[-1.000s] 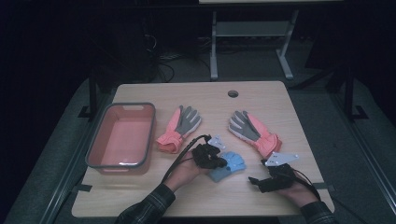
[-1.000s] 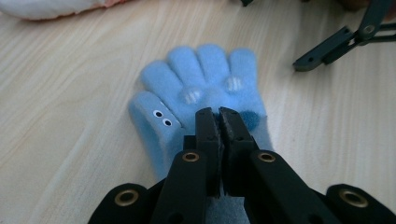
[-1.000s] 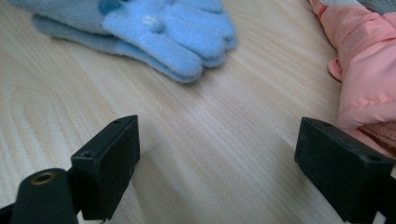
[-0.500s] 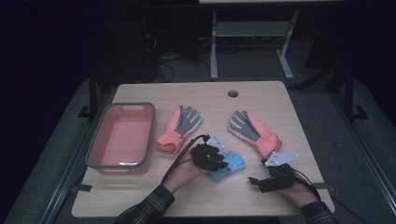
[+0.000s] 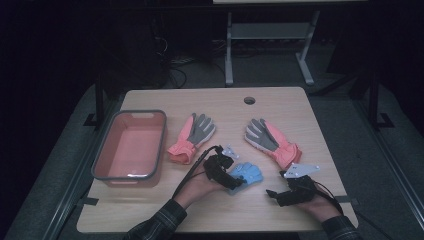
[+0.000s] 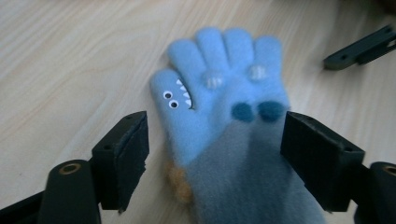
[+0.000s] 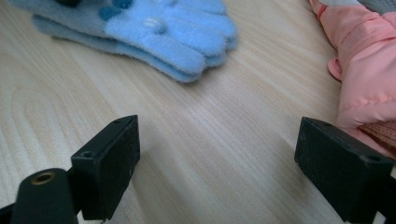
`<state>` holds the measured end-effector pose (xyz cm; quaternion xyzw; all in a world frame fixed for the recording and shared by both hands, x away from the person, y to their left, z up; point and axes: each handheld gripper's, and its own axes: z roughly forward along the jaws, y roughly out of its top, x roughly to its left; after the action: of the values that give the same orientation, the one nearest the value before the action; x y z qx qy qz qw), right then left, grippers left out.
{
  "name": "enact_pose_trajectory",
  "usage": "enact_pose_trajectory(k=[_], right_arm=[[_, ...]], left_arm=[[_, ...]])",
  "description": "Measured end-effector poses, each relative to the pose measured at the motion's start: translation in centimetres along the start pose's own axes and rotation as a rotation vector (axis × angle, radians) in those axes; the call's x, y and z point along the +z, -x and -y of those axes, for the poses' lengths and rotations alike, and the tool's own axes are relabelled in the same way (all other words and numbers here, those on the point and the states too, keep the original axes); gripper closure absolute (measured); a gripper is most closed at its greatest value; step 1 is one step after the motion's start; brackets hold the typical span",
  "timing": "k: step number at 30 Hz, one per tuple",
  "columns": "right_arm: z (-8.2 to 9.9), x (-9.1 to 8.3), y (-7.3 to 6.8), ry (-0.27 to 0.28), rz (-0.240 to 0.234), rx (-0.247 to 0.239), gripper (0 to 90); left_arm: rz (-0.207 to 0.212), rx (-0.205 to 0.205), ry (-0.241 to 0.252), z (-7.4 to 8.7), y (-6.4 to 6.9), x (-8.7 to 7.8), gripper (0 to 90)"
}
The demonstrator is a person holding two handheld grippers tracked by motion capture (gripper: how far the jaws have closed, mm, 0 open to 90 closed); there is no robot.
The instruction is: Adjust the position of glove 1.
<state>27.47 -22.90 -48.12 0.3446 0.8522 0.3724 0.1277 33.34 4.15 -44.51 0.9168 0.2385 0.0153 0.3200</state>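
Left gripper point(image 5: 235, 176) sits low over the cuff end of a small blue glove point(image 5: 248, 173), and its jaws have just been opening. In the left gripper view the two black pads stand apart on either side of the grey cuff, not pressing it, with the blue glove point(image 6: 224, 93) lying flat on the bench point(image 6: 70, 60), its fingers pointing away from the gripper. That glove has little googly eyes and white teeth on the thumb side and two dark blue dots near the knuckles.

Starting from the left of the bench point(image 5: 220, 102), a pink tub point(image 5: 131, 146) with a grey rim stands near the edge. Just beside it lies a pink glove point(image 5: 192, 136) with a grey palm, fingers pointing to the far side. Then comes the blue glove near the middle of the front edge, with the left hand point(image 5: 200, 187) behind the gripper. Farther right lies a second pink glove point(image 5: 272, 141), its cuff toward the person.

The right gripper point(image 5: 274, 194) rests on the bench at the front right, held by the right hand point(image 5: 320, 205), and its jaws are spread wide with bare wood between them. In the right gripper view the blue glove point(image 7: 154, 32) lies ahead to the left, well apart from the jaws, and the cuff of the second pink glove point(image 7: 364, 74) lies close beside the right-hand jaw.
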Motion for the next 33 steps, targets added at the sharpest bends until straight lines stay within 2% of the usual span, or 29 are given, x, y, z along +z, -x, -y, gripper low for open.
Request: enact_pose_trajectory(k=[3, 4, 5, 9, 10, 14, 18, 20, 21, 22, 23, 24, 25, 27, 33], right_arm=[[0.0, 0.0, 0.0, 0.000, 0.000, 0.000, 13.8], [0.0, 0.0, 0.0, 0.000, 0.000, 0.000, 13.8], [0.0, 0.0, 0.0, 0.000, 0.000, 0.000, 13.8], [0.0, 0.0, 0.0, 0.000, 0.000, 0.000, 13.8], [0.0, 0.0, 0.0, 0.000, 0.000, 0.000, 13.8], [0.0, 0.0, 0.0, 0.000, 0.000, 0.000, 13.8], [0.0, 0.0, 0.0, 0.000, 0.000, 0.000, 13.8], [0.0, 0.0, 0.0, 0.000, 0.000, 0.000, 13.8], [0.0, 0.0, 0.0, 0.000, 0.000, 0.000, 13.8], [0.0, 0.0, 0.0, 0.000, 0.000, 0.000, 13.8], [0.0, 0.0, 0.0, 0.000, 0.000, 0.000, 13.8], [0.0, 0.0, 0.0, 0.000, 0.000, 0.000, 13.8], [0.0, 0.0, 0.0, 0.000, 0.000, 0.000, 13.8], [0.0, 0.0, 0.0, 0.000, 0.000, 0.000, 13.8], [0.0, 0.0, 0.0, 0.000, 0.000, 0.000, 13.8]], left_arm=[[0.003, -0.003, -0.015, 0.1, 0.0, 0.4, 21.0], [0.005, -0.015, -0.012, 0.2, 0.1, 0.8, 21.0], [0.004, 0.002, -0.035, 0.2, 0.0, 0.8, 20.6], [0.005, -0.002, -0.035, 0.4, 0.2, 1.4, 19.5], [0.000, 0.012, -0.036, 0.4, 0.2, 1.4, 19.7], [0.002, 0.029, -0.043, 0.3, 0.6, 1.4, 25.2], [0.011, 0.039, -0.046, 0.2, 0.8, 1.3, 39.8], [0.019, 0.039, -0.045, 0.1, 0.8, 1.2, 43.1], [0.029, 0.029, -0.034, 0.1, 0.9, 1.3, 47.7], [0.043, 0.040, -0.043, 0.1, 0.8, 1.2, 58.8], [0.051, 0.040, -0.042, 0.1, 0.9, 1.2, 58.8], [0.062, 0.035, -0.032, 0.1, 1.0, 1.3, 62.7], [0.069, 0.053, -0.040, 0.1, 0.9, 1.3, 66.7], [0.079, 0.053, -0.033, 0.1, 0.9, 1.4, 73.2], [0.092, 0.064, -0.020, 0.0, 0.8, 1.3, 79.1]])
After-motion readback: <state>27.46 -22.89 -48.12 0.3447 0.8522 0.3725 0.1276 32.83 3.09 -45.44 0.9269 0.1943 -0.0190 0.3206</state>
